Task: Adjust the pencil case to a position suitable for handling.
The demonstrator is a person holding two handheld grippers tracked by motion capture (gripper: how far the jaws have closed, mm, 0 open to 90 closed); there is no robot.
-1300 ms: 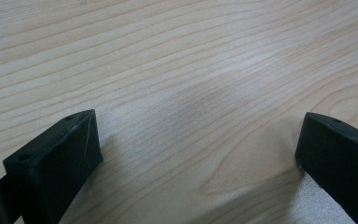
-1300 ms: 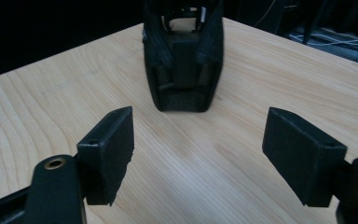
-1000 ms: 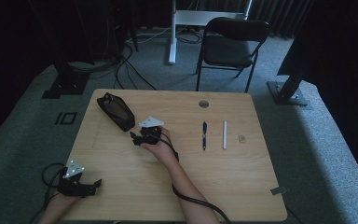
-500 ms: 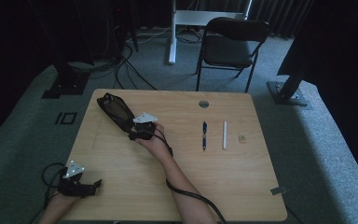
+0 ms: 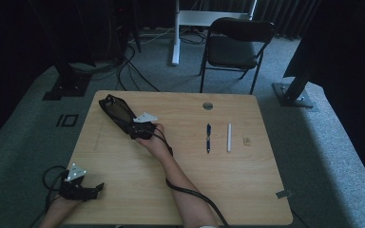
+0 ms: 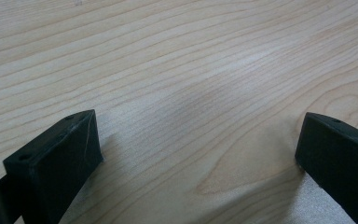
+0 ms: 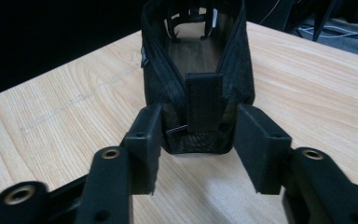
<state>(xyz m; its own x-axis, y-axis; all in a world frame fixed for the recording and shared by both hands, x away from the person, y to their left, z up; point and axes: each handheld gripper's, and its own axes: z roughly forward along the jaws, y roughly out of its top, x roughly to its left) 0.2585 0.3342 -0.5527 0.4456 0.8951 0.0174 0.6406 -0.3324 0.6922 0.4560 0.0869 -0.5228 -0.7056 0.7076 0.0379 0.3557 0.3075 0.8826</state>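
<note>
A black mesh pencil case (image 5: 116,110) lies unzipped at the table's far left, its open top facing up (image 7: 196,60). My right gripper (image 5: 134,130) reaches its near end. Its jaws have just been closing and now stand on either side of that end (image 7: 199,140), the pads level with the case's walls, which are not squeezed. The strap tab on the case's end sits between them. My left gripper (image 5: 97,187) rests at the near left corner, open wide over bare wood (image 6: 198,144), with nothing between its jaws.
A dark pen (image 5: 208,137), a white stick-like pen (image 5: 228,137) and a small tan piece (image 5: 247,140) lie right of the middle. A round grommet (image 5: 207,105) sits near the far edge. A black chair (image 5: 237,45) stands beyond the wooden table (image 5: 247,190).
My right gripper has moved left and away to the near end of the pencil case. My left gripper has stayed put.
</note>
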